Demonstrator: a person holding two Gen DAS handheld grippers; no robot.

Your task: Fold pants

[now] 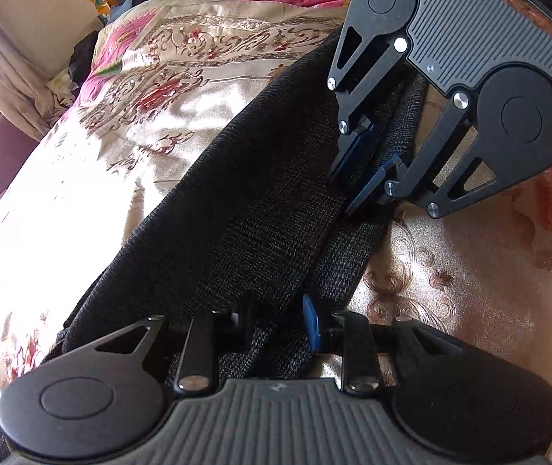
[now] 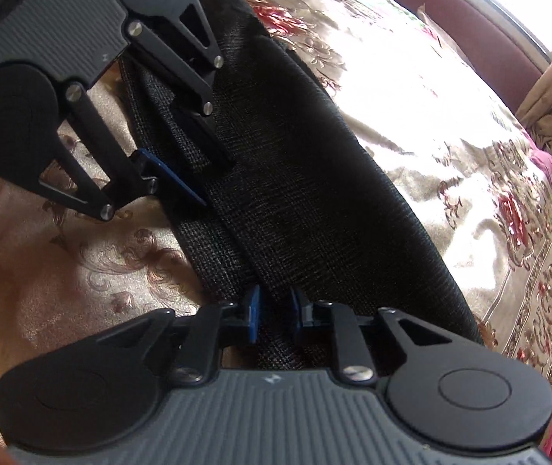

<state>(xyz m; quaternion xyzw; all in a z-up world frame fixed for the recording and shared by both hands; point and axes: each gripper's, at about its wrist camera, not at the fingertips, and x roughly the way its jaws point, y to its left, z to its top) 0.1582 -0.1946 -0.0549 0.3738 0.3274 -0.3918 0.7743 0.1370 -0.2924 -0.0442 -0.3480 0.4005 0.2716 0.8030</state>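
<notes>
Two layers of dark woven pants (image 1: 237, 193)

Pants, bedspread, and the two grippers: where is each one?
Pants (image 1: 245, 201): left wrist view, middle of the dark cloth.
Bedspread (image 1: 82, 178): left wrist view, bare sunlit part.
Left gripper (image 1: 280, 321): left wrist view, between fingertips.
Right gripper (image 2: 274, 310): right wrist view, between fingertips.

Dark woven trousers (image 1: 237, 201) lie in a long band across the glossy floral satin bedspread (image 1: 152, 89). Two black two-finger grippers crowd one edge, left gripper (image 1: 282, 325) and right gripper (image 2: 274, 316), close together. Sunlit spread beyond the far edge lies bare; beige curtain (image 1: 8, 89) borders it.
</notes>
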